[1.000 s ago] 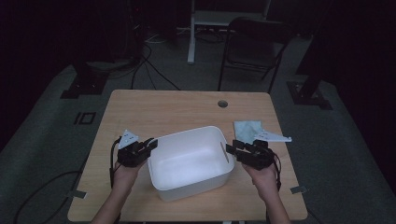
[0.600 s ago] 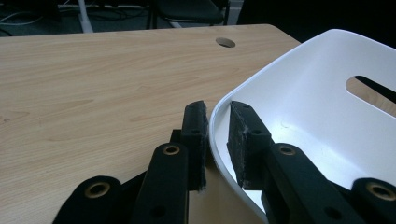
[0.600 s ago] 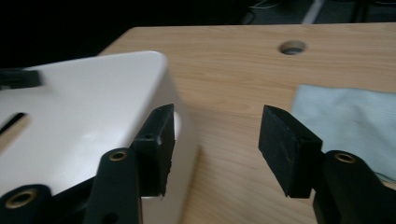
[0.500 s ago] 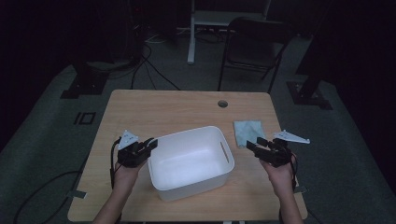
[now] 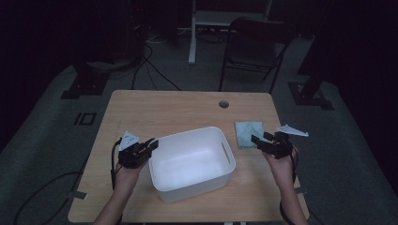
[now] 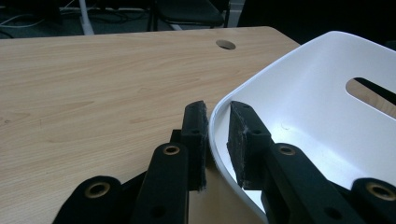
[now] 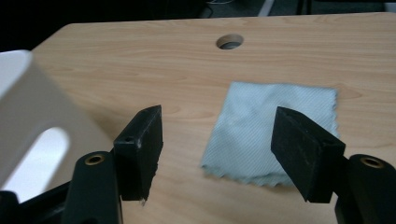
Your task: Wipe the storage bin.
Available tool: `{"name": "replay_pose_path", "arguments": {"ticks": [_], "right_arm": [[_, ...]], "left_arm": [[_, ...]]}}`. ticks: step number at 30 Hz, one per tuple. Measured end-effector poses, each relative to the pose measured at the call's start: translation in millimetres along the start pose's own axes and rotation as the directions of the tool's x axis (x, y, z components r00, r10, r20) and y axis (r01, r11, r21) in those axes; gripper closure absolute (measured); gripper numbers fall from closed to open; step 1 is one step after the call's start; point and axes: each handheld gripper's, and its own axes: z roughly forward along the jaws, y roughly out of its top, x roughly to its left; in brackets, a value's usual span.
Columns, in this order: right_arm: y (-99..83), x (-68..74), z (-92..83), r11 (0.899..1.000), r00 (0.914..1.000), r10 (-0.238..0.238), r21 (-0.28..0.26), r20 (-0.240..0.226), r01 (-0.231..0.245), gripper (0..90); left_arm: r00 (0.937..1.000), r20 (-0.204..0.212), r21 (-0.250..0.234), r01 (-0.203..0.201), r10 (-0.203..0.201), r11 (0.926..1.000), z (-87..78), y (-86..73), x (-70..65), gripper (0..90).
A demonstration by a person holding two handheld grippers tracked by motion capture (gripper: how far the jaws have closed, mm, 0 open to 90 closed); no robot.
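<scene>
A white plastic tub (image 5: 197, 187) stands on the wooden table (image 5: 178, 112), a little to the front of its middle. My left gripper (image 5: 151, 144) is shut on the tub's left rim (image 6: 218, 112), one pad (image 6: 198, 126) outside the wall and one inside. A pale blue-grey cloth (image 5: 248, 132) lies flat to the right of the tub. My right gripper (image 5: 259, 138) hovers at the cloth's near right corner; its jaws have just been opening and hold nothing. In the right gripper view the cloth (image 7: 275, 116) lies on the table beyond and below that gripper (image 7: 217, 119), with the tub (image 7: 23, 93) at the left.
A round cable hole (image 5: 224, 103) sits in the table's far side. A dark folding chair (image 5: 256, 42) and a white stand (image 5: 206, 23) are behind the table. Cables trail over the floor at the left. The table's right edge is close to my right hand.
My right gripper has left the tub's right rim, moved right and down to the cloth, and opened wider. The left gripper and the tub have stayed put.
</scene>
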Motion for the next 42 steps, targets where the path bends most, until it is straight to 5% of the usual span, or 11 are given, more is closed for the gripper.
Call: {"name": "replay_pose_path", "arguments": {"ticks": [13,26,42], "right_arm": [[11.1,-24.5,56.9,0.998,0.9963,0.039,0.053,0.076,-0.043,33.8],[11.2,-37.1,109.6,0.992,0.9905,0.012,0.123,0.137,-0.029,29.2],[-3.0,-44.3,142.2,0.981,0.9625,-0.022,0.194,0.27,-0.032,18.2]], "left_arm": [[1.0,0.003,0.003,-0.005,0.005,1.0,-0.1,0.3,0.3,77.0],[0.9999,0.01,-0.002,0.002,-0.002,1.0,-0.1,-0.2,1.1,76.8],[0.9999,0.013,-0.004,0.008,-0.008,1.0,0.0,-0.5,1.4,76.7]]}}
